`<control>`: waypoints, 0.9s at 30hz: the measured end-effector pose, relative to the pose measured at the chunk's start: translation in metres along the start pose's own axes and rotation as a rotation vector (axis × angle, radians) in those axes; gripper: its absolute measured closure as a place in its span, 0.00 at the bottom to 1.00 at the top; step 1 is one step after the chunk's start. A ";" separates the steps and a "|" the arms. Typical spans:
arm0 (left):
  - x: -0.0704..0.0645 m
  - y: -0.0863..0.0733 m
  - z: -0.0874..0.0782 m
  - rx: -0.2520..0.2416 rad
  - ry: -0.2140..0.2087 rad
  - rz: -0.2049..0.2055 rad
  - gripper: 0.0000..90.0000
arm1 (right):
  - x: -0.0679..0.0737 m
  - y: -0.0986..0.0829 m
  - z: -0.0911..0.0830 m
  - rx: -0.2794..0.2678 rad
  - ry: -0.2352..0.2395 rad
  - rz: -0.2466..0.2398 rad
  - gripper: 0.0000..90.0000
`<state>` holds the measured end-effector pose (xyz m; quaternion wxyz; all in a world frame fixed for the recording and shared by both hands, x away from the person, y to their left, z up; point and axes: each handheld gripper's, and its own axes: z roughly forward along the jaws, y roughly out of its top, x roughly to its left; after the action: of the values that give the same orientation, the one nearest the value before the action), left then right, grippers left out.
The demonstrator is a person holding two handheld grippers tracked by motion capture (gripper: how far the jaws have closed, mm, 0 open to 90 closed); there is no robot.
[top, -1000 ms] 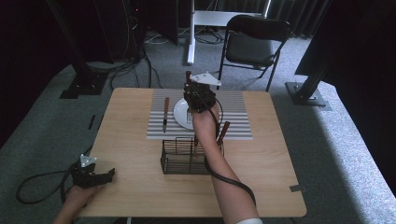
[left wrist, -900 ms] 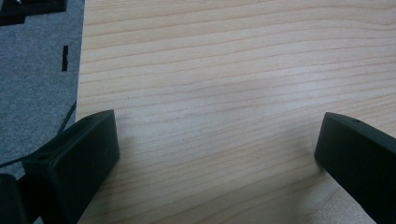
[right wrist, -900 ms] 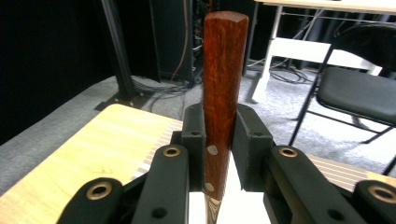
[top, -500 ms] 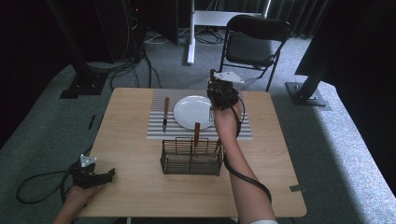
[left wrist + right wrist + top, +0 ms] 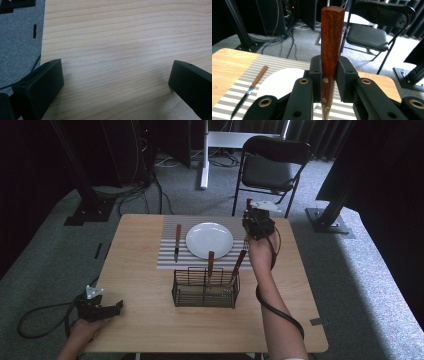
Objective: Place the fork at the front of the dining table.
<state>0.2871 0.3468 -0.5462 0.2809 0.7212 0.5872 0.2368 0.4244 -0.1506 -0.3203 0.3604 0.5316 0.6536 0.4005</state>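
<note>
**A:** High view: the right gripper (image 5: 258, 223) hangs over the far right of the striped placemat (image 5: 167, 260), just right of the white plate (image 5: 210, 240), carrying a wooden-handled utensil (image 5: 248, 204). How will that piece handle?

**B:** Light and stiff, I'd judge; a smooth handle could twist if pinched near the end, so mid-handle is the place. The left gripper (image 5: 100, 307) rests at the table's (image 5: 145, 320) near left corner. Two more handles stand in the wire caddy (image 5: 205, 288), and a knife (image 5: 177, 241) lies left of the plate.

**A:** Left gripper view?

**B:** Jaws wide apart over bare wood, holding nothing.

**A:** Right gripper view?

**B:** Jaws clamped on the utensil (image 5: 331, 50) at the handle's rivets, handle end upright; the working end is hidden below.

**A:** Against a second ago?

**B:** The gripper was at the caddy; now it has lifted the utensil away and to the plate's right. The left one has not moved.
</note>
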 end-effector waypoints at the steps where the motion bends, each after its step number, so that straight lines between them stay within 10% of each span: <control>1: 0.000 0.000 0.000 0.000 0.000 0.000 0.00 | -0.003 -0.002 0.002 0.008 -0.002 0.004 0.85; 27: 0.000 0.000 0.000 -0.001 0.000 -0.001 0.00 | -0.036 -0.048 0.085 0.175 0.055 0.052 0.85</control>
<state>0.2871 0.3468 -0.5464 0.2814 0.7208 0.5874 0.2370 0.4868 -0.1791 -0.3979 0.2837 0.5667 0.6817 0.3656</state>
